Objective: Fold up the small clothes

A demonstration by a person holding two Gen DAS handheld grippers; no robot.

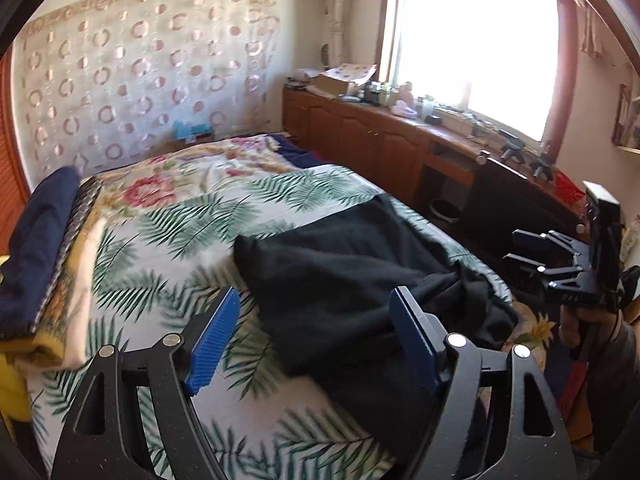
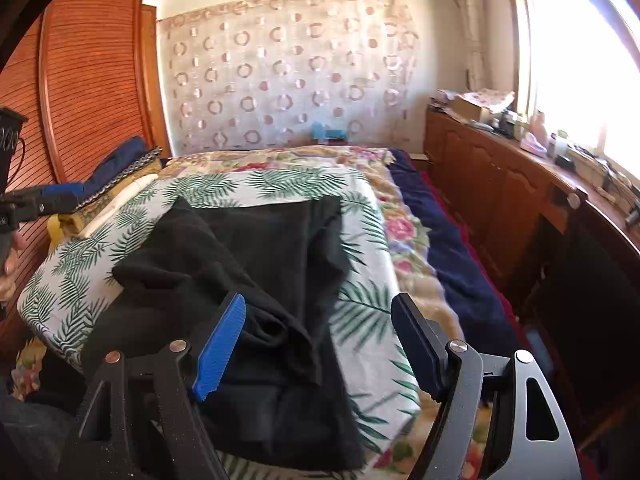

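A black garment lies rumpled and partly folded over on the palm-leaf sheet of the bed; it also shows in the right wrist view. My left gripper is open and empty, hovering over the garment's near left edge. My right gripper is open and empty above the garment's near bunched part. The right gripper also shows at the right edge of the left wrist view, off the bed's side. The left gripper shows at the left edge of the right wrist view.
A stack of folded clothes, navy on top, lies at the bed's left; it also shows in the right wrist view. A floral blanket and navy cover lie to the right. A cluttered wooden cabinet runs under the window.
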